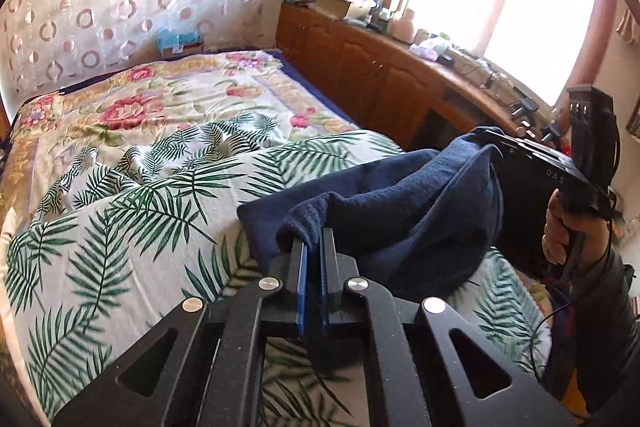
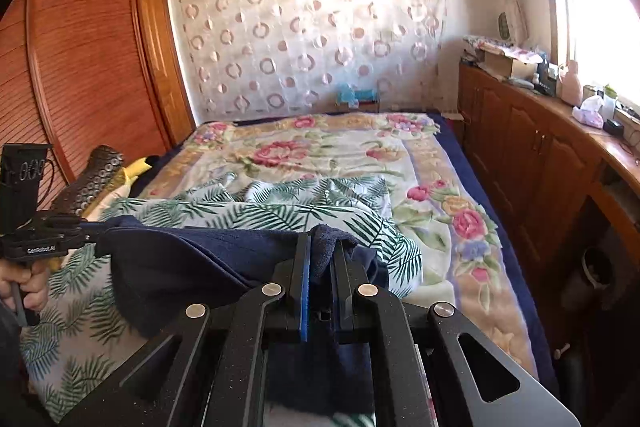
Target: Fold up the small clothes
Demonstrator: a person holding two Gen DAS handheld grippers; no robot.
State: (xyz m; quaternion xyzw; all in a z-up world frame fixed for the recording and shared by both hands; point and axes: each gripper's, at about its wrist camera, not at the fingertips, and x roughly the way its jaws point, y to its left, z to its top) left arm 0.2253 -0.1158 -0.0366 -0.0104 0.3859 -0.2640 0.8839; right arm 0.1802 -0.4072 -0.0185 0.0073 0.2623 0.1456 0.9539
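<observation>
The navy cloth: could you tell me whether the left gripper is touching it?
Touching: the left wrist view shows the left gripper shut on an edge of the navy cloth.

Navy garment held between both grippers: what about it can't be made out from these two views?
- Left wrist view: the navy garment is bunched, so its type and shape are unclear; the left gripper covers its pinched edge.
- Right wrist view: the right gripper hides the hanging lower part.
- The leaf-print sheet under it is hidden.

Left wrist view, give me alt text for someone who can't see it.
The left claw is shut on one end of a navy cloth, and the right claw holds the other end, lifting it over a leaf-print sheet on a bed.
</observation>
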